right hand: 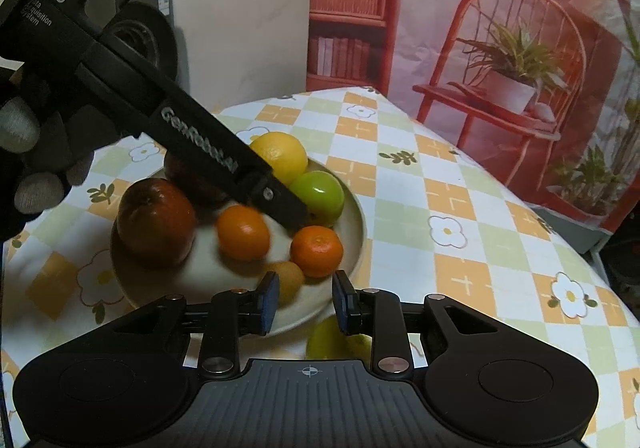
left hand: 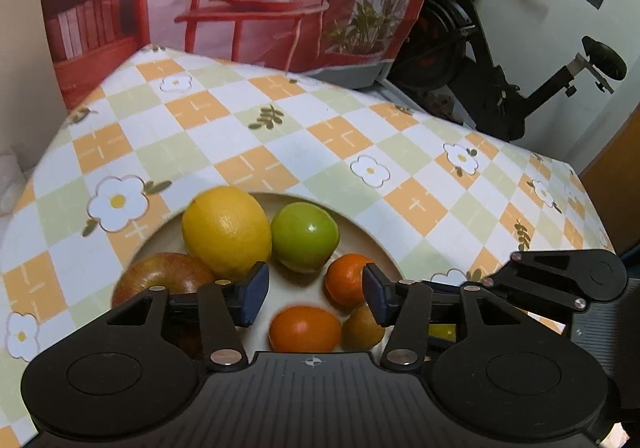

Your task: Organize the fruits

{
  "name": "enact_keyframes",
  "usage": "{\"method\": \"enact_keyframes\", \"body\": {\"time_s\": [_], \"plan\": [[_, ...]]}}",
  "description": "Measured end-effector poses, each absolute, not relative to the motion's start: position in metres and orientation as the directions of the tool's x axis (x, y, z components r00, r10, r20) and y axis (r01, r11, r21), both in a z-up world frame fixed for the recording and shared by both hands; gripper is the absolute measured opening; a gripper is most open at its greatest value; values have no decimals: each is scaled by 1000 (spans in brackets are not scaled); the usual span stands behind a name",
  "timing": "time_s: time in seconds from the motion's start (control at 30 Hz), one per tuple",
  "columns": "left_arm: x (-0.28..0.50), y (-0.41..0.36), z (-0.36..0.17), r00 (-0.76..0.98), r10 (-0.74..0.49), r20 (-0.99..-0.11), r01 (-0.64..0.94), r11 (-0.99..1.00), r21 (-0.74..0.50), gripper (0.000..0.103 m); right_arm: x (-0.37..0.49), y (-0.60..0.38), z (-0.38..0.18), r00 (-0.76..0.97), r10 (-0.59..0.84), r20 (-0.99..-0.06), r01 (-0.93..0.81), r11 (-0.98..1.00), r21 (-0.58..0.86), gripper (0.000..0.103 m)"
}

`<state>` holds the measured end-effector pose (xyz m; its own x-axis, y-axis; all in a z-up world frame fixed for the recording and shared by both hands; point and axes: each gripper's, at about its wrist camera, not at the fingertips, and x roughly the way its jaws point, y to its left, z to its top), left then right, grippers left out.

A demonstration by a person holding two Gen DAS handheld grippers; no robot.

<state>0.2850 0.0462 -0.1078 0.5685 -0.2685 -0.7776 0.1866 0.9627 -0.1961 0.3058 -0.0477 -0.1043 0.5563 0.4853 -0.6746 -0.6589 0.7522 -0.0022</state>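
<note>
A beige plate [right hand: 356, 219] on the checked tablecloth holds a yellow lemon [right hand: 280, 155], a green apple [right hand: 320, 195], two oranges [right hand: 242, 232] [right hand: 318, 250], a small brown fruit [right hand: 290, 280] and two red apples [right hand: 156, 219]. My left gripper [left hand: 314, 294] is open and empty over the plate, above an orange [left hand: 306, 328]. Its fingers [right hand: 288, 203] show in the right wrist view. My right gripper [right hand: 306, 300] is open and empty at the plate's near rim. A yellow-green fruit [right hand: 326, 340] lies on the cloth just under it.
The table's far edge meets a printed backdrop of a red chair and plants [right hand: 512, 79]. An exercise bike [left hand: 500, 59] stands beyond the table's right corner. A gloved hand [right hand: 32, 167] holds the left gripper.
</note>
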Motion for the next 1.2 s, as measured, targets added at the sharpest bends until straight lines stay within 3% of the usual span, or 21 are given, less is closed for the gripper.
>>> {"method": "enact_keyframes", "body": {"time_s": [0.53,0.87,1.2], "plan": [[238,5,-83,680,-273,-680,256,958,-128,55,257,-143,-88,679,486,-550,-518,848,111,26],[206,-29,-89,724,-297,-623,273,952,-137,55,219,-196,-101,705,450,-548,-420,888,189,26],[186,-37,-107,723,-278,-632,238,960,-150,55,187,-194,-124,665,479,-573,-418,875,246,27]]}}
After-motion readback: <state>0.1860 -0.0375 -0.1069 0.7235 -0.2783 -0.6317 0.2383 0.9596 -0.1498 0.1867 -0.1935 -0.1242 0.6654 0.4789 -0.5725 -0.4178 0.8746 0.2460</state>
